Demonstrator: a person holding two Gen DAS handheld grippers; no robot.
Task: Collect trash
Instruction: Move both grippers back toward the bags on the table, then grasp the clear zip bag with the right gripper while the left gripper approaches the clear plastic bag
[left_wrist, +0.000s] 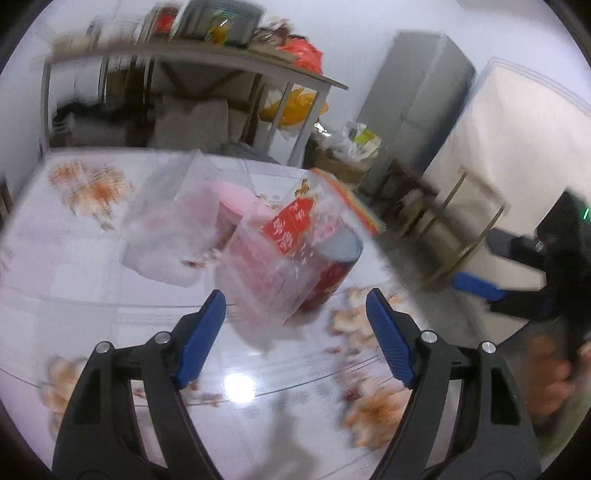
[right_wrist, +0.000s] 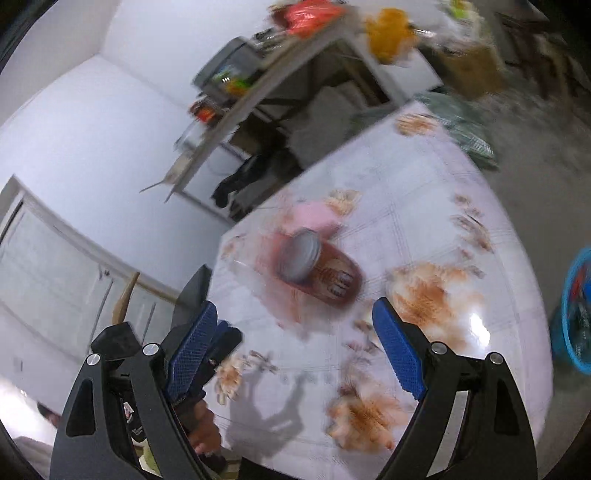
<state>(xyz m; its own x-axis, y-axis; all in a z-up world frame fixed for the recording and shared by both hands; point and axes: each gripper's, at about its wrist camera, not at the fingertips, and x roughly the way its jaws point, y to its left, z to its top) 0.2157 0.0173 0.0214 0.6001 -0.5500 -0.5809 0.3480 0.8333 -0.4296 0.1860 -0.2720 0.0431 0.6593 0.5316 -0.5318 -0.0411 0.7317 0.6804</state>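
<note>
A red can (left_wrist: 325, 273) with a grey lid lies tilted on the flowered tablecloth (left_wrist: 74, 258), seemingly inside clear plastic packaging. A pink item (left_wrist: 236, 199) in a clear box sits just behind it. My left gripper (left_wrist: 295, 299) is open, its blue pads on either side of the can's near end without touching it. My right gripper (right_wrist: 295, 306) is open above the table with nothing between its fingers; the red can (right_wrist: 317, 266) and the pink item (right_wrist: 314, 218) lie beyond its tips. In the left wrist view the right gripper (left_wrist: 476, 288) hangs off the table's right edge. Both views are blurred.
A blue basket (right_wrist: 576, 314) with things in it stands on the floor to the right of the table. Behind the table is a cluttered shelf (left_wrist: 207, 59), a grey cabinet (left_wrist: 417, 96), a white panel (left_wrist: 517, 147) and a wooden stool (left_wrist: 465, 229).
</note>
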